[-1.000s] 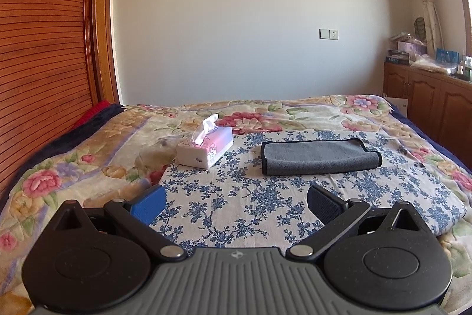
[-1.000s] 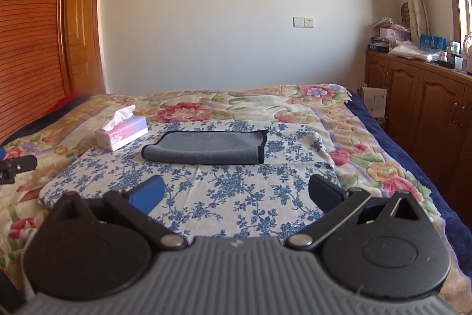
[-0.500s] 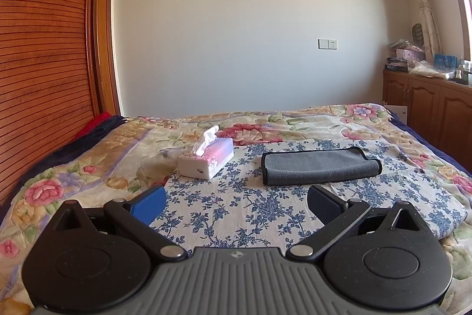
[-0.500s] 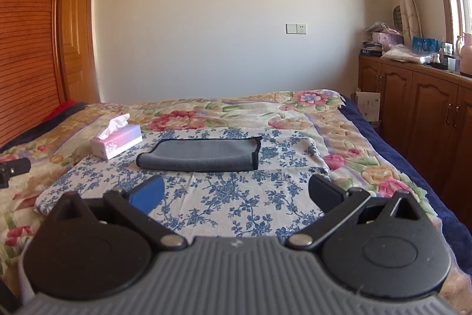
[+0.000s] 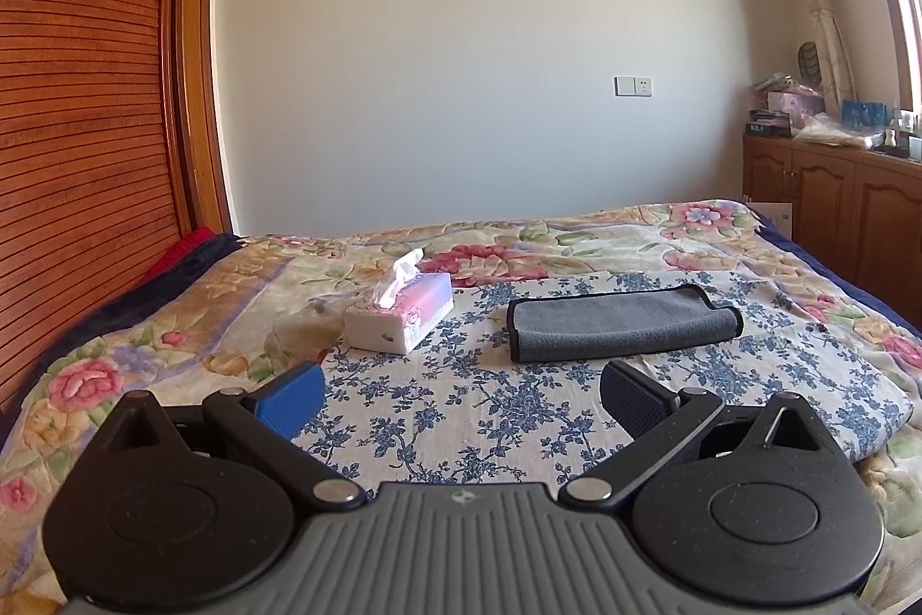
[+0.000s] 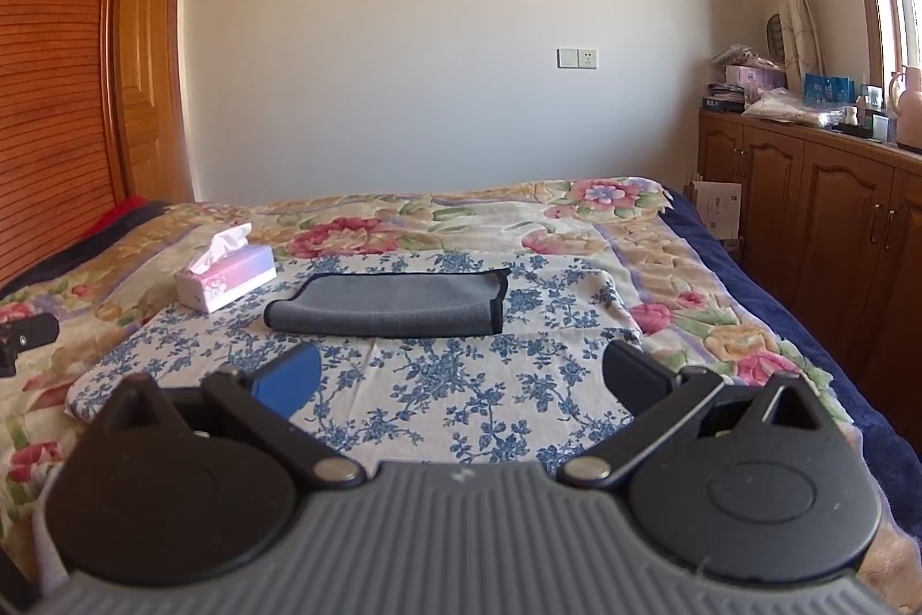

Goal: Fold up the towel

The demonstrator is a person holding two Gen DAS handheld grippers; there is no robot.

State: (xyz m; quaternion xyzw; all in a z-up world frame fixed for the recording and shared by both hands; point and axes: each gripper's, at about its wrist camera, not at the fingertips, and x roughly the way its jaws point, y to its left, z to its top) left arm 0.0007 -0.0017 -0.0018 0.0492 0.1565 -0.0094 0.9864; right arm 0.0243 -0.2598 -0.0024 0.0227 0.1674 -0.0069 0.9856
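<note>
Left wrist view shows the grey microfibre towel with dark trim (image 5: 622, 324) lying on the blue-and-white floral cloth (image 5: 461, 396) spread over the flowered bedspread (image 5: 576, 240), already doubled over into a long, low band with a rolled-looking fold along its near edge. Just to its left, apart from it, sits the pink and white tissue box (image 5: 400, 318). The left gripper (image 5: 461, 399) hangs above the cloth with its jaws spread wide and nothing between them, well short of the towel. Right wrist view gives the same picture: the right gripper (image 6: 461, 376) is also spread and empty, with the towel (image 6: 386, 306) lying ahead of it, untouched. Judging by its shape, at least one fold appears made and the edges look fairly even. What may remain is a further fold across its length to make a compact square, though the task may equally be finished
</note>
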